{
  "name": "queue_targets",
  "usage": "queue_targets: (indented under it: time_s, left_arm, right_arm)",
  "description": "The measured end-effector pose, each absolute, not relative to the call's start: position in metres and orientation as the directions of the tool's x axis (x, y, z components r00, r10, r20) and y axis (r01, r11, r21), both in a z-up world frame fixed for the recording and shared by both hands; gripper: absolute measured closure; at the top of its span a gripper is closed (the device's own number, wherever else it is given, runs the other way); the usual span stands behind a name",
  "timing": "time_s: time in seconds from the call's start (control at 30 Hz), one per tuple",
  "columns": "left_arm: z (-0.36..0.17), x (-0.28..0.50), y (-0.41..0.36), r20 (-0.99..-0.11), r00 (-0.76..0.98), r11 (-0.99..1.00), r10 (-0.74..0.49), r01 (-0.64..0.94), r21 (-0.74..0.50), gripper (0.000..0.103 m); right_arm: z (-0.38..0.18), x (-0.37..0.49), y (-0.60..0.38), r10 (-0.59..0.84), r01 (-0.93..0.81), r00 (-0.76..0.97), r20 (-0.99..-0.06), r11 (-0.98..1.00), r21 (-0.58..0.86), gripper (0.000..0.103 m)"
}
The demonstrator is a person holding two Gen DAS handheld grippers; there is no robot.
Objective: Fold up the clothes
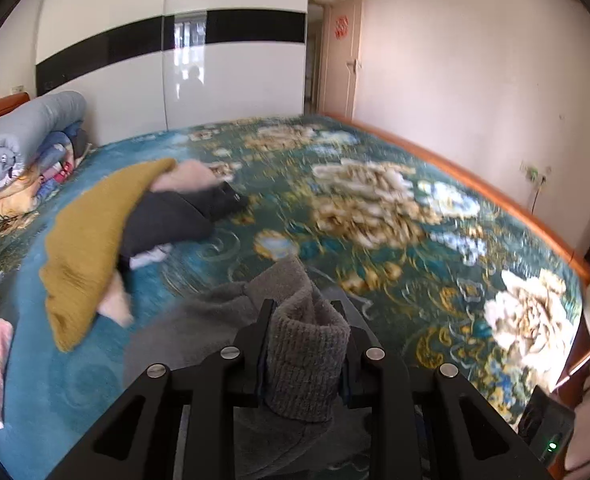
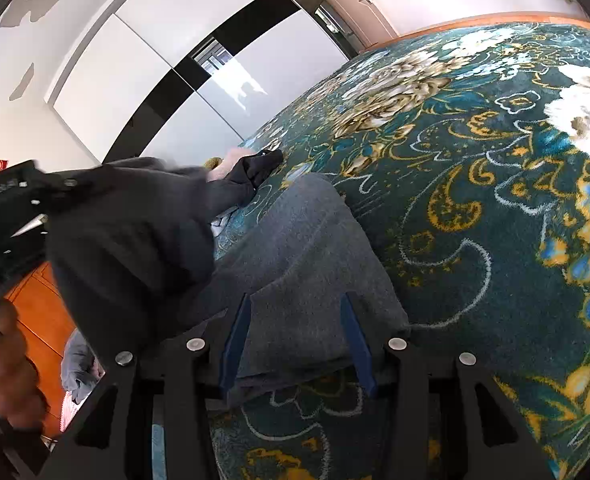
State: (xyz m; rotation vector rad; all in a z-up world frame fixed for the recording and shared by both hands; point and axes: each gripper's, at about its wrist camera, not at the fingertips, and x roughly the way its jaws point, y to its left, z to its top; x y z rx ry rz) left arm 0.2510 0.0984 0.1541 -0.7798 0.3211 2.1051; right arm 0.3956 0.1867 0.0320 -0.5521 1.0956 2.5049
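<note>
A wide bed (image 1: 375,208) under a teal bedspread with large cream and gold flowers fills the room, with a glossy white wardrobe (image 1: 223,76) crossed by a black band behind it and an open door to the right. At the headboard end sits a folded grey-blue quilt (image 1: 23,140) on patterned bedding.

The left gripper (image 1: 305,320) points down over the bed, its view blurred as if in motion. Its 2 jaws are clenched on the ribbed cuff of a grey knit garment (image 1: 303,352): the cuff stands bunched between them and the rest trails down in front.

The right gripper (image 2: 297,344) is angled down, close to the bedspread. A flat edge of the same grey garment (image 2: 295,264) lies between its 2 blue pads (image 2: 235,344); they seem to pinch it, though contact is hard to confirm. From there the cloth runs up and left, toward the left gripper at the picture's edge.

Farther left on the bed lies a heap: a mustard-yellow knit (image 1: 91,248) over dark grey clothing (image 1: 167,220) and a pale pink piece (image 1: 195,176).
</note>
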Motion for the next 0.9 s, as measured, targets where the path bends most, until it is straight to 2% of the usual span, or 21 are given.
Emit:
queue_targets:
  time_s: [0.07,0.17,0.23,0.33,0.4,0.5,0.6,0.73,0.9]
  left_arm:
    - [0.145,0.257,0.108,-0.653,-0.441,-0.608,0.616,-0.793,-0.038,0.075]
    - [0.138,0.260,0.113,-0.675,-0.419,-0.606,0.608,-0.794,-0.053,0.069]
    - [0.138,0.261,0.113,-0.681,-0.402,-0.600,0.612,-0.797,-0.069,0.060]
    - [0.145,0.266,0.111,-0.677,-0.348,-0.567,0.649,-0.814,-0.125,0.047]
    - [0.152,0.268,0.107,-0.668,-0.304,-0.536,0.679,-0.828,-0.169,0.043]
    - [0.164,0.261,0.091,-0.653,-0.214,-0.485,0.727,-0.833,-0.267,0.041]
    - [0.164,0.234,0.058,-0.637,-0.248,-0.530,0.730,-0.793,-0.299,0.035]
    - [0.134,0.186,0.002,-0.688,-0.388,-0.709,0.613,-0.654,-0.263,0.033]
    - [0.077,0.147,-0.056,-0.791,-0.369,-0.823,0.488,-0.495,-0.278,0.033]
  right_arm:
    - [0.032,0.396,0.187,0.158,-0.459,-0.864,-0.479,-0.639,0.617,0.055]
    - [0.032,0.397,0.186,0.157,-0.458,-0.865,-0.477,-0.638,0.619,0.055]
    - [0.032,0.397,0.187,0.156,-0.456,-0.866,-0.476,-0.637,0.621,0.055]
    - [0.032,0.396,0.187,0.153,-0.455,-0.866,-0.477,-0.637,0.622,0.055]
    - [0.031,0.396,0.188,0.153,-0.456,-0.865,-0.478,-0.637,0.622,0.055]
    - [0.030,0.396,0.188,0.152,-0.460,-0.862,-0.484,-0.636,0.620,0.055]
    - [0.029,0.396,0.188,0.150,-0.458,-0.863,-0.482,-0.635,0.622,0.055]
    - [0.030,0.397,0.187,0.152,-0.459,-0.863,-0.481,-0.636,0.621,0.055]
    - [0.037,0.406,0.186,0.176,-0.448,-0.877,-0.446,-0.634,0.630,0.055]
